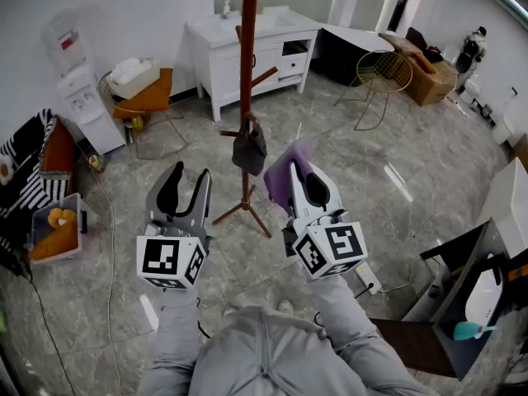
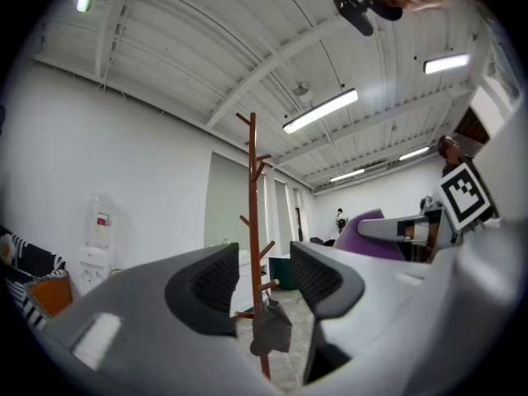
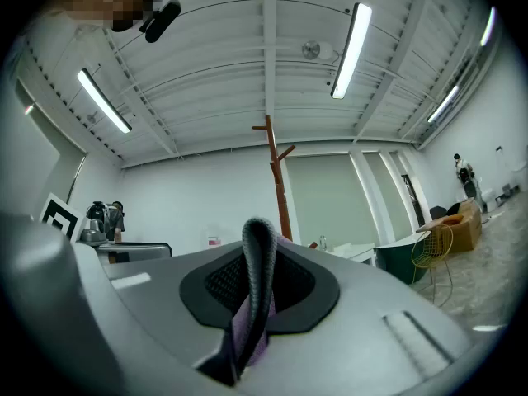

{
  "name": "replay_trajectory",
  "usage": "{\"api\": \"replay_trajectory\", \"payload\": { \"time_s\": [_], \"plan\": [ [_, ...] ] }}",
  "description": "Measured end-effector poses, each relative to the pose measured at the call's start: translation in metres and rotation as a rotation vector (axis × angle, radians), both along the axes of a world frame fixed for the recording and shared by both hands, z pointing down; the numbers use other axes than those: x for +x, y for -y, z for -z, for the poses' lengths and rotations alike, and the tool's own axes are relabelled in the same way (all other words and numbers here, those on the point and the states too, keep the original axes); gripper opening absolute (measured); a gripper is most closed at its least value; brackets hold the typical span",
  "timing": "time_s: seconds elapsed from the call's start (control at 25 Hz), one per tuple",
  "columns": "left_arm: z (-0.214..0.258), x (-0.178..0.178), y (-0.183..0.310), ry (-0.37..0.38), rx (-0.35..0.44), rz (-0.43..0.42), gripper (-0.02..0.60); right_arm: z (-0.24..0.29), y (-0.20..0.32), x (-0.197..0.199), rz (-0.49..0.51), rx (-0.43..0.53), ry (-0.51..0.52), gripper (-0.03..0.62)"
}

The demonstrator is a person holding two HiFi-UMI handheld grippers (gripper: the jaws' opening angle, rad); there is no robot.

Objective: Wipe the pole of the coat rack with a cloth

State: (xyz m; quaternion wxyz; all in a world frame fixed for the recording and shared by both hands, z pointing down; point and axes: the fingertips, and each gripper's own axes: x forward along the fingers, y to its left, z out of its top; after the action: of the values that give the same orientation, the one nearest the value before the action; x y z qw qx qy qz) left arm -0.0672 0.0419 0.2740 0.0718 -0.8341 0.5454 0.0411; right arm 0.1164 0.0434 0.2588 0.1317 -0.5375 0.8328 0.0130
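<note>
A red-brown coat rack [image 1: 247, 73] stands on the grey floor ahead of me, its pole [image 2: 252, 213] rising between my two grippers, with a dark grey bag [image 1: 248, 149] hanging low on it. My right gripper [image 1: 299, 175] is shut on a purple cloth [image 1: 284, 172], which shows folded between the jaws as purple cloth [image 3: 254, 304]; it sits just right of the pole, apart from it. My left gripper [image 1: 186, 185] is open and holds nothing, left of the pole and short of it. In the right gripper view the pole's top [image 3: 278, 180] stands behind the cloth.
A white cabinet [image 1: 247, 52] stands behind the rack, a water dispenser [image 1: 82, 97] at the left, a wire chair [image 1: 381, 77] and cardboard box [image 1: 429, 77] at the back right. A white power strip [image 1: 367, 279] lies on the floor near my right arm.
</note>
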Motion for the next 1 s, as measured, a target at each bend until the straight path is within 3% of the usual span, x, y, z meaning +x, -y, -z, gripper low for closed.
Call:
{"api": "replay_trajectory", "payload": {
  "time_s": [0.8,1.0],
  "plan": [
    [-0.004,-0.011,0.014,-0.008,-0.008,-0.012,0.207,0.000,0.014,-0.003,-0.021,0.000,0.031,0.032],
    [-0.008,-0.033,0.013,-0.015,-0.011,-0.020,0.207,0.005,0.019,0.001,-0.059,0.016,0.032,0.032]
  ]
}}
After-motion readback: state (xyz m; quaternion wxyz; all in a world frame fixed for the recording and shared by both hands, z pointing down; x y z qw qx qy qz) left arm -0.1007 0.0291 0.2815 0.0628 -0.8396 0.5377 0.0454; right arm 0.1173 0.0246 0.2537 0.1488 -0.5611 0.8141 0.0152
